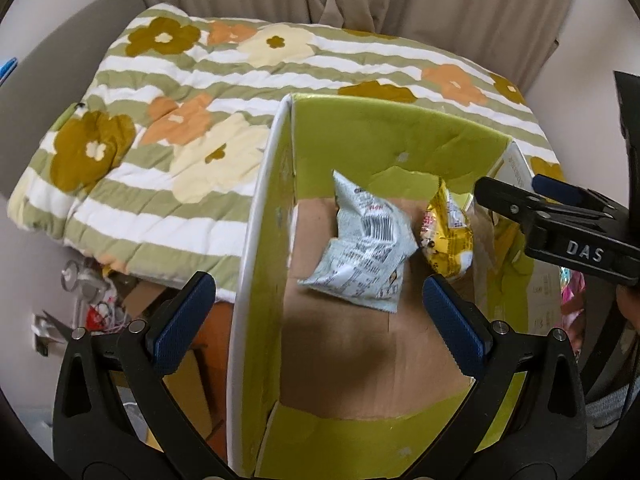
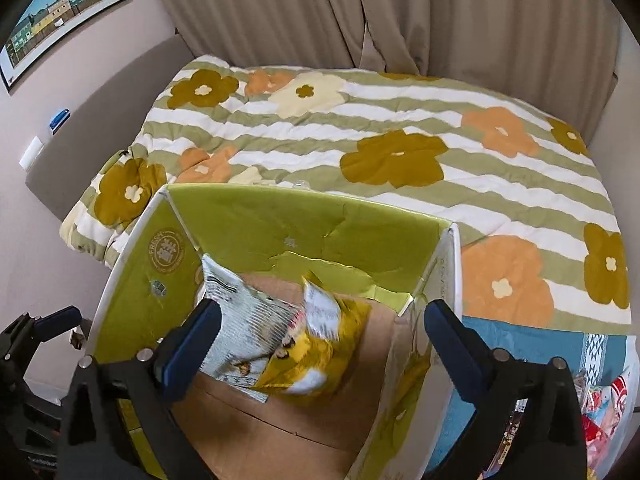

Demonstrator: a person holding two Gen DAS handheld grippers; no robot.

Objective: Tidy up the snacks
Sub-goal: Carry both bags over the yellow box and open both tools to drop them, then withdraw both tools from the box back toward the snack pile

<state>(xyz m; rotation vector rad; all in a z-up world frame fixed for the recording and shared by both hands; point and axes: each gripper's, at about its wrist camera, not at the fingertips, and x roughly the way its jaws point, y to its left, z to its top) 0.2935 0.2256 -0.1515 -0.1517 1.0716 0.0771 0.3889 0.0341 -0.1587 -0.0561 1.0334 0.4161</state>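
Both tools over the green box (image 1: 360,136), looking down into it. My left gripper (image 1: 318,320) is spread wide, nothing between the pads; its left finger (image 1: 182,320) hangs outside the box's left wall, the right one inside. My right gripper (image 2: 320,340) is wide as well and empty, its right finger (image 2: 456,344) close by the box's right wall.

Done so far, by my reading: two packets lie on the cardboard floor. The pale blue-white packet (image 1: 362,256) sits just ahead of my left tool, between the fingers. The yellow packet (image 1: 444,236) lies beside it to the right, touching or overlapping it; from the right tool it shows blurred (image 2: 316,356), possibly just landing.

Left to do: more snacks (image 2: 600,404) lie outside the box, low and right of my right tool, on a blue cloth (image 2: 532,344). Count unclear; only an edge shows. Box floor has plenty of bare room. I judge the job early to midway.
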